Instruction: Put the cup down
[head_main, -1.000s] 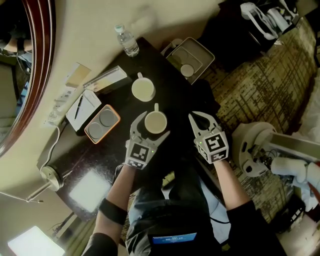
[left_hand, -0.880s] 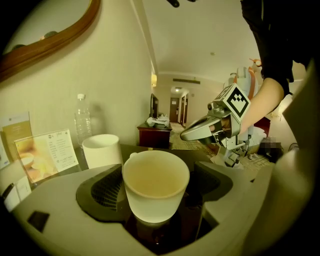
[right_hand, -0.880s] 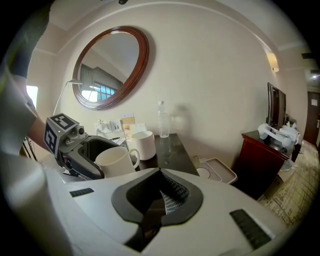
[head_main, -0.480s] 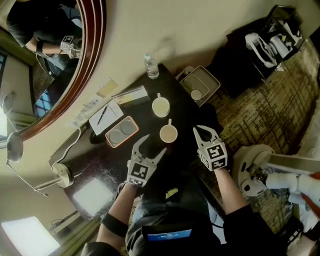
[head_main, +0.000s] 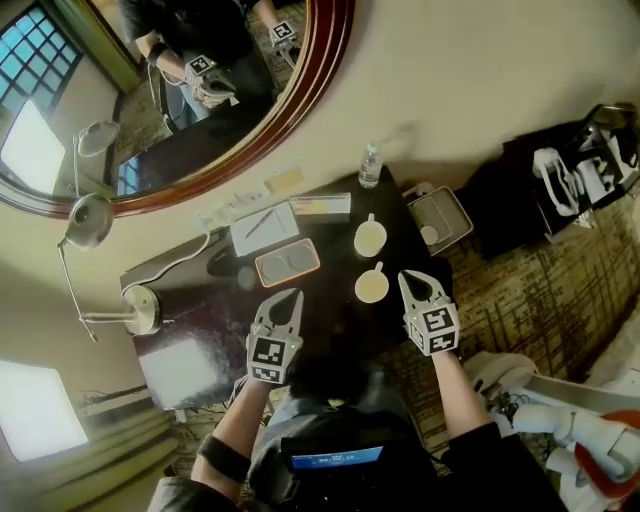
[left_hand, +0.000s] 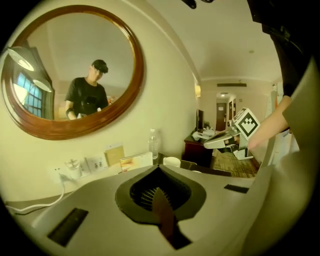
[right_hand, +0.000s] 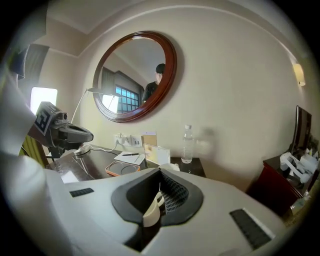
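Well, cup (head_main: 372, 287) already sits on the table (head_main: 220, 300), so it looks done. Left gripper (head_main: 287, 298) just closed on nothing, right gripper (head_main: 411, 279) is closed and empty too. Next: just back off.

The right gripper (right_hand: 160, 172) has its jaws together, nothing between them. Beyond, on the dark table (right_hand: 87, 162), lie an orange tray (right_hand: 121, 169) and a notepad (right_hand: 131, 157). A water bottle (right_hand: 187, 144) stands farther right, under an oval mirror (right_hand: 135, 77).
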